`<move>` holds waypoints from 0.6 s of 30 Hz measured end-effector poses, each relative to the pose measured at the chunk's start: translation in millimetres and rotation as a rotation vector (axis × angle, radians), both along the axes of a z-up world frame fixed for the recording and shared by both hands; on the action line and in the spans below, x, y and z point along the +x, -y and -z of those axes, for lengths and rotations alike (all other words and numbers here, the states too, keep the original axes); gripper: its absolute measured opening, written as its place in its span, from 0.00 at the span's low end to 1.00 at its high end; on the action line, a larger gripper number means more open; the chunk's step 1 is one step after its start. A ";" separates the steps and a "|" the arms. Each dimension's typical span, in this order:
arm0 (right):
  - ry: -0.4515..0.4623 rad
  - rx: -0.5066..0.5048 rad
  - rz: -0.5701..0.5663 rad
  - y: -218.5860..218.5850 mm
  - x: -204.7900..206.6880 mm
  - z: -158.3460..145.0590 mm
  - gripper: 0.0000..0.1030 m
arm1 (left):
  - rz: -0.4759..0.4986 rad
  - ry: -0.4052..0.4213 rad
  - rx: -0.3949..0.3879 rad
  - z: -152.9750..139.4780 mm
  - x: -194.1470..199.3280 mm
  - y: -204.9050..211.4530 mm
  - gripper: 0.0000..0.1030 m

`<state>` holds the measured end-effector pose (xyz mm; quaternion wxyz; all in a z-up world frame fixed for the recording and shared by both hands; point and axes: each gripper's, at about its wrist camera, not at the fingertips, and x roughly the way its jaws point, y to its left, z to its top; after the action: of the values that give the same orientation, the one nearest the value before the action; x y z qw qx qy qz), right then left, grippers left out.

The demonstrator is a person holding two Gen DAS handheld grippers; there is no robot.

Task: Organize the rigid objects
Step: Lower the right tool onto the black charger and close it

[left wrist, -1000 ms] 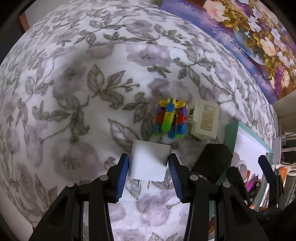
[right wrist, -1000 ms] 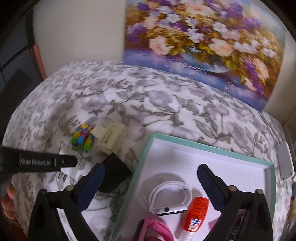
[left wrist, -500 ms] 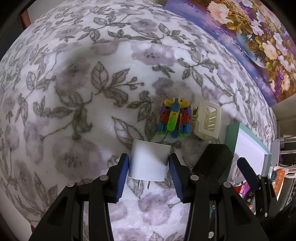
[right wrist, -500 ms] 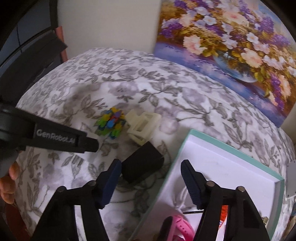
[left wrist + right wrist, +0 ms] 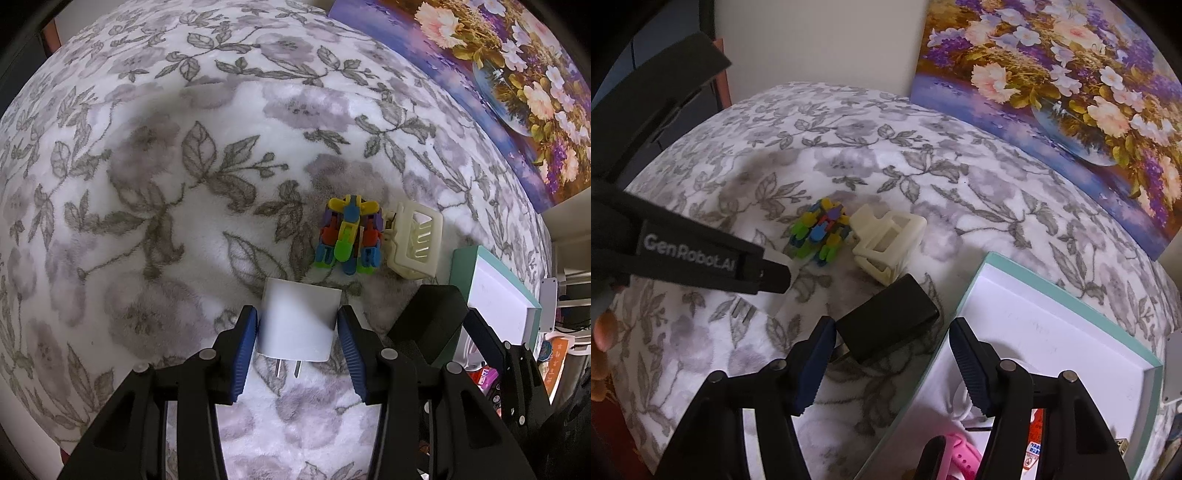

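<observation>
The right gripper [image 5: 890, 363] had just narrowed its jaws, still unclenched around the black adapter [image 5: 886, 326], lying crosswise; the left gripper [image 5: 297, 334] grasped the white charger [image 5: 299, 321].

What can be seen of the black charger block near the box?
The black charger block is a matte, dark, boxy plug adapter with rounded edges, plastic by the look of it. It lies tilted on the floral blanket, just left of the teal-rimmed white box, below the cream plastic clip. A metal prong shows at its lower left end. The right hand-held gripper straddles it; the left pad is at its corner, the right pad apart.
</observation>
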<state>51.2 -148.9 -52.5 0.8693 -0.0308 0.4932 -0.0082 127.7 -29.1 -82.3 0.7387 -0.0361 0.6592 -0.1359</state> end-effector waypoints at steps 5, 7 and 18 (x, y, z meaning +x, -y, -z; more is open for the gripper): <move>0.001 -0.001 0.014 1.3 3.3 2.4 0.61 | 0.002 -0.002 0.010 2.5 1.1 1.3 0.46; 0.001 -0.003 0.019 2.1 3.2 2.1 0.59 | 0.005 -0.010 0.022 5.5 0.3 2.4 0.46; 0.005 0.009 0.060 12.0 3.1 -1.0 0.44 | 0.020 -0.019 0.034 8.4 0.0 5.3 0.46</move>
<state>54.2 -160.8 -51.5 0.8700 -0.0122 0.4919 -0.0319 127.6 -34.4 -90.6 0.7316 -0.0182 0.6687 -0.1315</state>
